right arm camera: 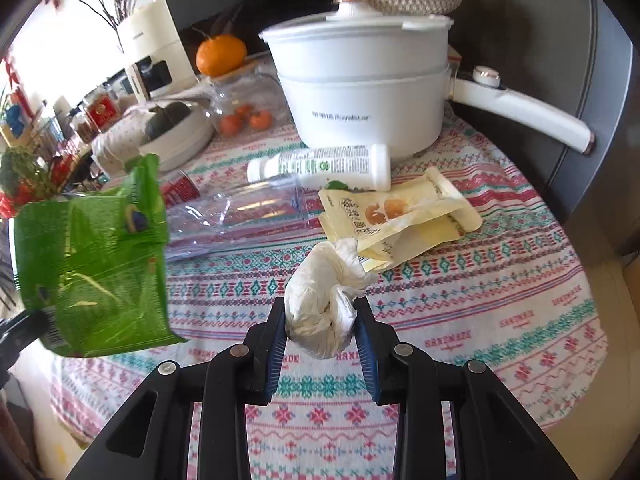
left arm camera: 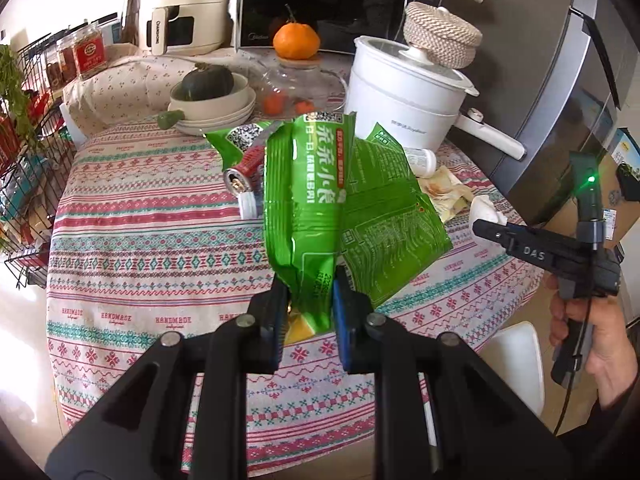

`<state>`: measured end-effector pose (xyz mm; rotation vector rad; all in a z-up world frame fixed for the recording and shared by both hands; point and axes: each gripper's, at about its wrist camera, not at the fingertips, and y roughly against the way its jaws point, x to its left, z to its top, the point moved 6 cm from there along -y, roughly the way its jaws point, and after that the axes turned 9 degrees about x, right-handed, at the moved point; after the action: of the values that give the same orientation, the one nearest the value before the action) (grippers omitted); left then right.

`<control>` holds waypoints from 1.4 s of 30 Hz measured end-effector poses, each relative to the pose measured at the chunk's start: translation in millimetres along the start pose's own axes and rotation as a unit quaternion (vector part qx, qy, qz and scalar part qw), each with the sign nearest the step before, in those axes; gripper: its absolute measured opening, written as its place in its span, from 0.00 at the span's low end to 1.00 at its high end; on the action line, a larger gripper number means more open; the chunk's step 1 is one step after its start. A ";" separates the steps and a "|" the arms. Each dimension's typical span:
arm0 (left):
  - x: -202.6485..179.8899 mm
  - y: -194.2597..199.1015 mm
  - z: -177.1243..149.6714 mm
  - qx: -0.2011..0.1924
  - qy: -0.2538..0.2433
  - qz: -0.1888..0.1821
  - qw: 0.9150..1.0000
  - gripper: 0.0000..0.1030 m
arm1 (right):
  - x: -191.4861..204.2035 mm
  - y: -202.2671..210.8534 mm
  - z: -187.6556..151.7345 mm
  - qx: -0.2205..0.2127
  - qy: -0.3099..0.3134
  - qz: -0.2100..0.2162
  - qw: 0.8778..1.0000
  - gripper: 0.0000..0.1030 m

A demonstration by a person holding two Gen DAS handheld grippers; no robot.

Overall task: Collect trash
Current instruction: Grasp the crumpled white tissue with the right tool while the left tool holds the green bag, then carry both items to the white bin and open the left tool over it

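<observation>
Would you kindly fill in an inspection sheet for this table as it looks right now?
Surface: round table under a patterned tablecloth.
Job's things: green snack bag and crumpled tissue held; yellow wrapper, white bottle, clear plastic bottle, red can lying on the cloth.
Clutter: white electric pot, orange, bowl with a squash.
Grippers: left gripper clamps the bag; right gripper clamps the tissue.
Cables: one black cable hangs from the right tool.
Surroundings: wire rack, refrigerator.
</observation>
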<state>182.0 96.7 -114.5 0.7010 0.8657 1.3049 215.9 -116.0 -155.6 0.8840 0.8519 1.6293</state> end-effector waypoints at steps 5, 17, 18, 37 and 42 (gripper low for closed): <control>-18.6 7.4 -2.7 -0.009 -0.021 -0.010 1.000 0.22 | -7.7 37.9 -11.8 -0.020 0.008 0.002 1.000 0.32; -71.1 11.9 -22.8 -0.002 -0.099 -0.031 0.995 0.22 | -55.7 99.5 -59.4 -0.012 -0.005 -0.024 1.000 0.32; -75.6 11.9 -24.6 -0.001 -0.105 -0.033 0.994 0.22 | -60.3 102.1 -64.3 -0.008 -0.009 -0.024 1.000 0.33; -204.6 -35.0 -115.6 0.078 -0.333 -0.032 0.939 0.22 | -141.7 115.9 -164.7 0.054 -0.060 -0.050 0.996 0.33; -230.2 -54.8 -138.3 0.102 -0.381 -0.016 0.919 0.23 | -160.3 112.2 -181.9 0.071 -0.071 -0.055 0.993 0.33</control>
<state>81.4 -143.8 -199.3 1.2443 0.3640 0.7964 35.1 -312.3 -164.9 1.0217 0.9091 1.4075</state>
